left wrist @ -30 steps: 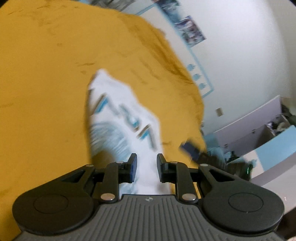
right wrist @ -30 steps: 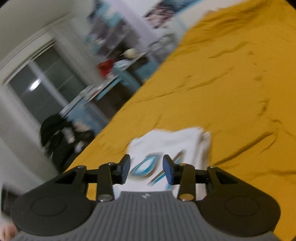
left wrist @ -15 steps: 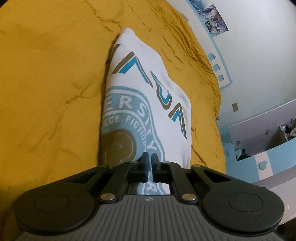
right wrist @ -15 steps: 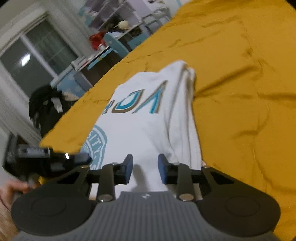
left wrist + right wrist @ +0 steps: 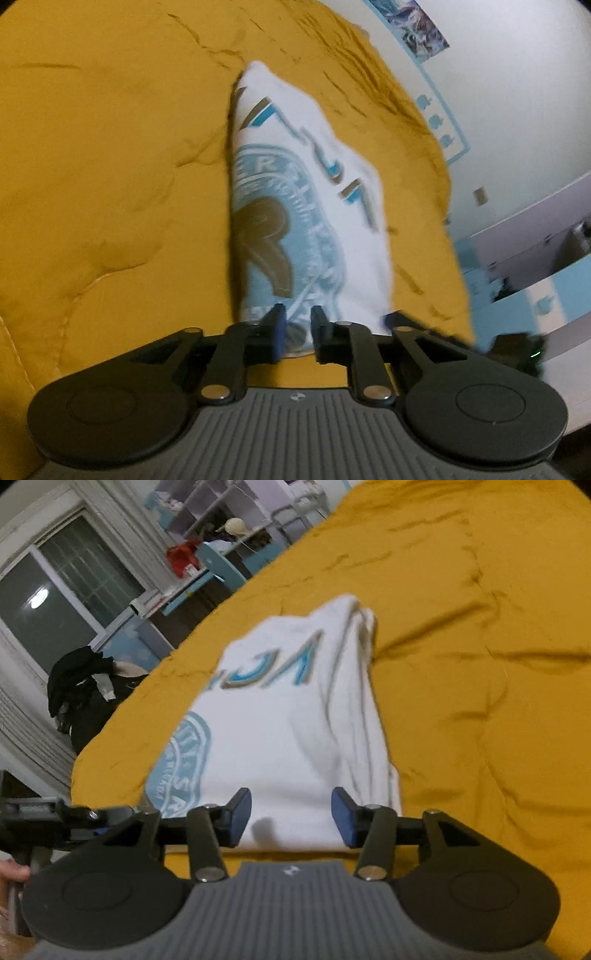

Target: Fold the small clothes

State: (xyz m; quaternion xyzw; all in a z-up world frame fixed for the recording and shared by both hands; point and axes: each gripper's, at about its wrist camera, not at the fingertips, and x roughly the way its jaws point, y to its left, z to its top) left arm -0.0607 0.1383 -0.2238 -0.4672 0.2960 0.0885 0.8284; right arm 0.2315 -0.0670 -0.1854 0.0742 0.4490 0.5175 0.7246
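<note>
A white T-shirt (image 5: pixel 295 206) with a light-blue round print and blue-brown letters lies folded into a narrow stack on the mustard-yellow bedspread (image 5: pixel 110 184). My left gripper (image 5: pixel 294 334) is open, its jaws a little apart at the shirt's near edge, holding nothing. In the right wrist view the same shirt (image 5: pixel 295 723) lies ahead. My right gripper (image 5: pixel 291 821) is wide open over the shirt's near edge. The left gripper's body (image 5: pixel 48 812) shows at the left edge of the right wrist view.
The bedspread (image 5: pixel 480 664) stretches far on all sides. A white wall with posters (image 5: pixel 424 22) and blue-white furniture (image 5: pixel 535 266) lies beyond the bed. A window (image 5: pixel 55 602), a cluttered desk (image 5: pixel 207 572) and dark clothes on a chair (image 5: pixel 77 690) stand at the bed's other side.
My left gripper was shut on the shirt's edge half a second ago and has opened and let go. My right gripper has opened wider. Both have drawn back slightly.
</note>
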